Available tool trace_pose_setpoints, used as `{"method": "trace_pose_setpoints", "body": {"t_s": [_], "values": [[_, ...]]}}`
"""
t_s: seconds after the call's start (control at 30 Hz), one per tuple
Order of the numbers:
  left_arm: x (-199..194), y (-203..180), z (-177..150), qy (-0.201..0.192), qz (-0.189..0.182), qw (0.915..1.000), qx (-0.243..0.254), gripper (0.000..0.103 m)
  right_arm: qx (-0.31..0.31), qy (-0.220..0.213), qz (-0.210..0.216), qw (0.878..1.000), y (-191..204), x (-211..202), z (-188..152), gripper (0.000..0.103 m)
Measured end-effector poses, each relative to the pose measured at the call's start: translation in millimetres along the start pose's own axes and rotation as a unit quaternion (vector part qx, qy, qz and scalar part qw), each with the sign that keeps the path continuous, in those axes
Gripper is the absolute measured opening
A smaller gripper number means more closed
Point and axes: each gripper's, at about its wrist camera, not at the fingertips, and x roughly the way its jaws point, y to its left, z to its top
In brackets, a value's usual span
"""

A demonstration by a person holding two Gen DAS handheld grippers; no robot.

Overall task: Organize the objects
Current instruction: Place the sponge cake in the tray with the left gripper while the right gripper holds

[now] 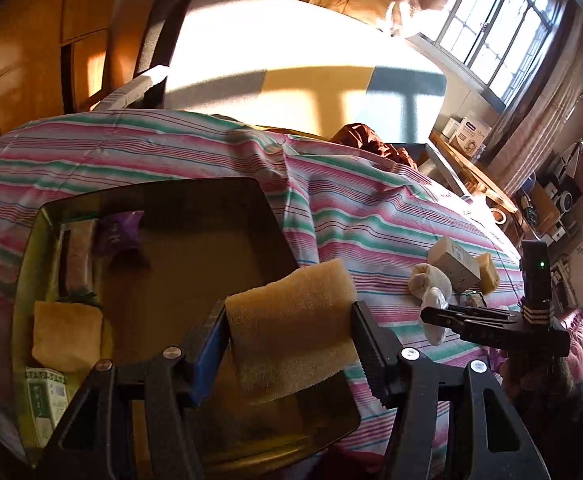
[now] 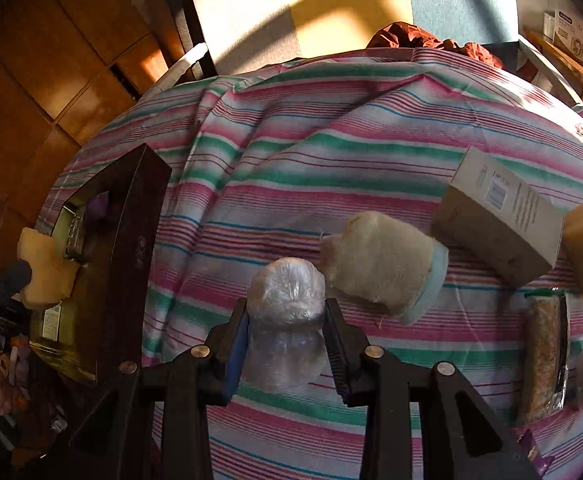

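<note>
Left wrist: left gripper (image 1: 291, 344) clamps a sponge (image 1: 291, 332) over the tray (image 1: 275, 216), interior exposed; right wrist: right gripper (image 2: 285, 336) grips a plastic wad (image 2: 285, 300) above the bedsheet (image 2: 331, 160), tray interior mostly hidden.

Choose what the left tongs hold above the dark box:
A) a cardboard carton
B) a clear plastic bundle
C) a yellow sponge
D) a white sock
C: the left tongs are closed on a yellow sponge over the dark box, while the clear plastic bundle sits in the right tongs.
</note>
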Motion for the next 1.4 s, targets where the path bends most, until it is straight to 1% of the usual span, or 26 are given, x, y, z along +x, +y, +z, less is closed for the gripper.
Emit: {"method": "trace_pose_setpoints", "body": {"t_s": [0.13, 0.17, 0.33, 0.43, 0.53, 0.6, 0.67, 0.8, 0.9, 0.97, 1.0, 1.13, 1.2, 1.33, 1.4], "values": [[-28, 50, -22, -0.010, 0.034, 0.9985, -0.041, 0.061, -0.009, 0.018, -0.026, 0.999, 1, 18, -9, 0.035], [-36, 63, -28, -0.013, 0.042, 0.9976, -0.053, 0.061, -0.008, 0.019, -0.025, 0.999, 0, 20, -9, 0.035], [-70, 121, -64, -0.021, 0.093, 0.9900, -0.103, 0.061, -0.011, 0.022, -0.032, 0.999, 0, 25, -9, 0.035], [-78, 144, -82, -0.016, 0.111, 0.9852, -0.130, 0.061, -0.019, 0.022, -0.041, 0.999, 2, 26, -10, 0.035], [-77, 148, -88, -0.019, 0.113, 0.9843, -0.135, 0.061, -0.017, 0.021, -0.042, 0.999, 2, 26, -10, 0.035], [-74, 142, -85, -0.021, 0.111, 0.9858, -0.124, 0.061, -0.017, 0.020, -0.043, 0.999, 2, 26, -12, 0.035], [-68, 135, -80, -0.020, 0.100, 0.9881, -0.115, 0.061, -0.020, 0.020, -0.045, 0.999, 3, 25, -12, 0.035], [-54, 116, -58, -0.023, 0.077, 0.9928, -0.089, 0.061, -0.022, 0.021, -0.045, 0.999, 3, 26, -12, 0.035], [-38, 107, -37, -0.021, 0.068, 0.9952, -0.067, 0.061, -0.023, 0.021, -0.045, 0.998, 4, 26, -11, 0.035], [-22, 104, -23, -0.020, 0.077, 0.9955, -0.052, 0.061, -0.025, 0.021, -0.046, 0.998, 4, 27, -11, 0.035], [-13, 104, -17, -0.013, 0.078, 0.9957, -0.049, 0.061, -0.026, 0.021, -0.047, 0.998, 4, 27, -11, 0.035], [23, 110, 6, 0.014, 0.077, 0.9952, -0.059, 0.061, -0.029, 0.021, -0.047, 0.998, 5, 26, -11, 0.035], [38, 114, 14, 0.023, 0.087, 0.9941, -0.060, 0.061, -0.030, 0.021, -0.047, 0.998, 5, 26, -11, 0.035], [65, 121, 27, 0.046, 0.094, 0.9924, -0.066, 0.061, -0.030, 0.021, -0.048, 0.998, 5, 26, -11, 0.035], [77, 127, 30, 0.058, 0.098, 0.9906, -0.076, 0.061, -0.030, 0.021, -0.048, 0.998, 5, 26, -11, 0.035]]}}
